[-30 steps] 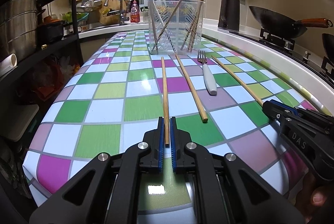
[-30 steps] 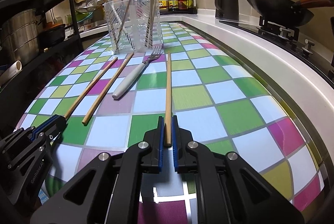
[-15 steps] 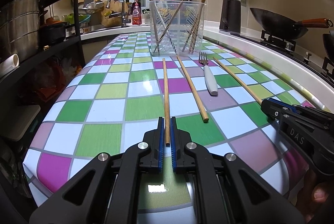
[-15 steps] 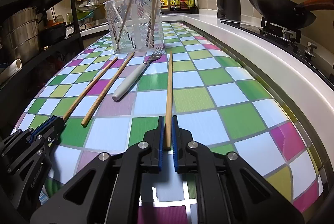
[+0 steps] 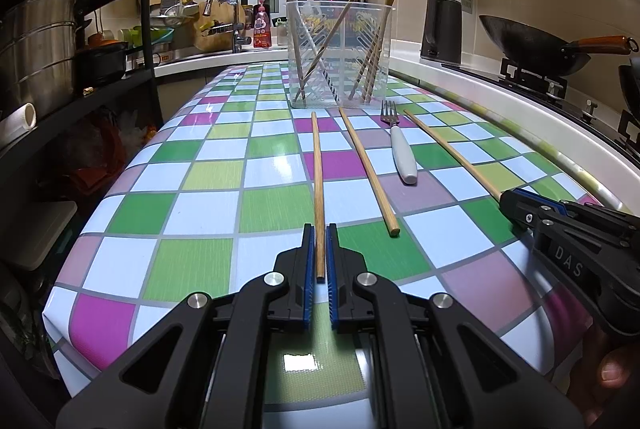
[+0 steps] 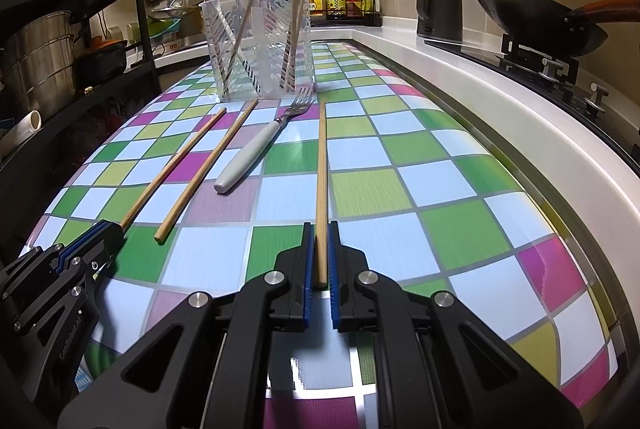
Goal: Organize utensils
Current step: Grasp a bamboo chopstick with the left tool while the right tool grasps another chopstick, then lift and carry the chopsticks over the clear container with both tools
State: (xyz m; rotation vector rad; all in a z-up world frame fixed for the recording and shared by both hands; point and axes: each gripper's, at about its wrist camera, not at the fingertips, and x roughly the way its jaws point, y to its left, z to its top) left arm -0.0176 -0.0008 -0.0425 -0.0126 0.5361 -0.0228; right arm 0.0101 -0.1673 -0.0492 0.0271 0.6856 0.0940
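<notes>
My left gripper (image 5: 319, 233) is shut on the near end of a wooden chopstick (image 5: 317, 181) that points at the clear plastic utensil holder (image 5: 340, 57). My right gripper (image 6: 321, 233) is shut on another chopstick (image 6: 321, 169); it shows at the right in the left wrist view (image 5: 516, 201). A third chopstick (image 5: 366, 169) and a white-handled fork (image 5: 400, 153) lie loose between them on the checkered table (image 5: 200, 197). The holder has several chopsticks standing in it.
A black kettle (image 5: 442, 29) and a wok (image 5: 532, 45) on a stove stand along the white counter at the right. A black shelf with pots (image 5: 40, 45) is at the left. The sink and bottles are behind the holder.
Both grippers have risen slightly and tipped up, each still shut on its chopstick. The loose chopstick and fork have not moved.
</notes>
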